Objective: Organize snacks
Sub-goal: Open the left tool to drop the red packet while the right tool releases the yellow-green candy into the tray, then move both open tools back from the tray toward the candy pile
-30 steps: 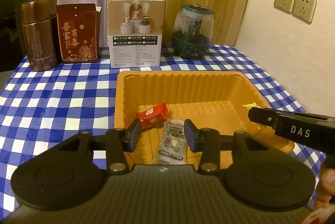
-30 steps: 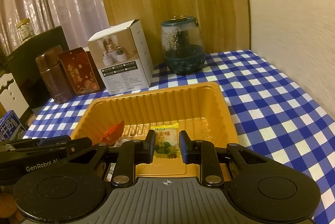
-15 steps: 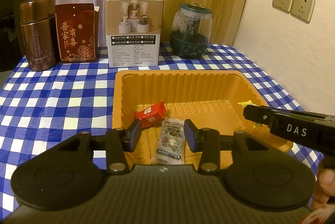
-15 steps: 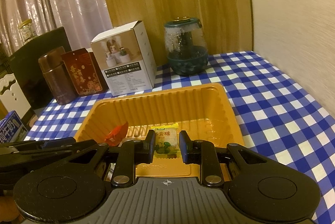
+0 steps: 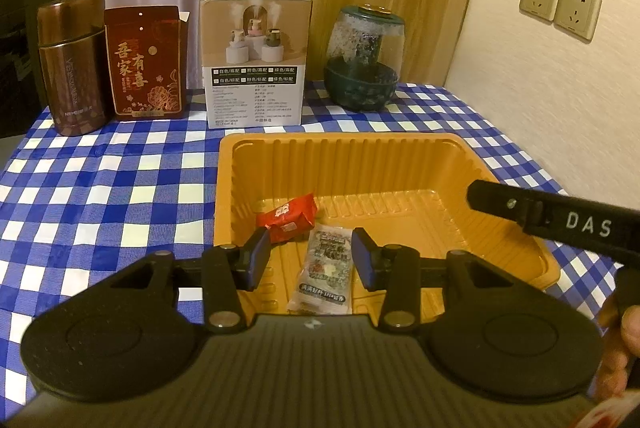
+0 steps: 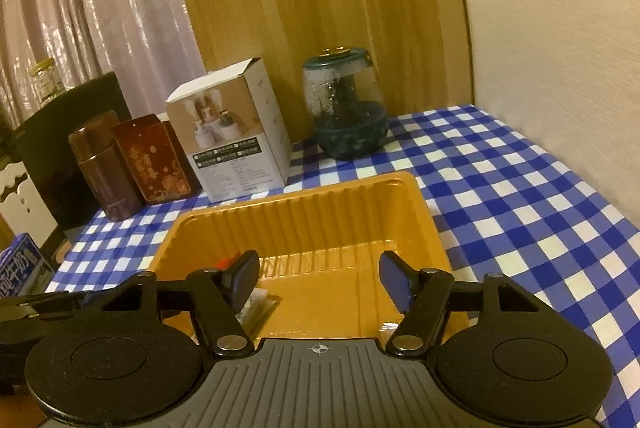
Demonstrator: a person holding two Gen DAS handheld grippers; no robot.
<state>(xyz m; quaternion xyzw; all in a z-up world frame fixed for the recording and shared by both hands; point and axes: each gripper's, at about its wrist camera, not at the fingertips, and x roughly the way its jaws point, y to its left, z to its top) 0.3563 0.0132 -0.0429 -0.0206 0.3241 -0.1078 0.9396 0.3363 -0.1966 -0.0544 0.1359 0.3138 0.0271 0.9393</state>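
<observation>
Between my left tongs point(image 5: 307, 256), parted and gripping nothing, a clear snack packet point(image 5: 326, 270) lies in the orange tray point(image 5: 344, 163). My right tongs point(image 6: 318, 280) are opening, empty; closing carelessly might nudge the red snack point(image 5: 289, 216) beyond.

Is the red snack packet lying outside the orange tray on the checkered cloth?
No, the red snack packet lies inside the orange tray, beside a clear packet on its floor.
</observation>
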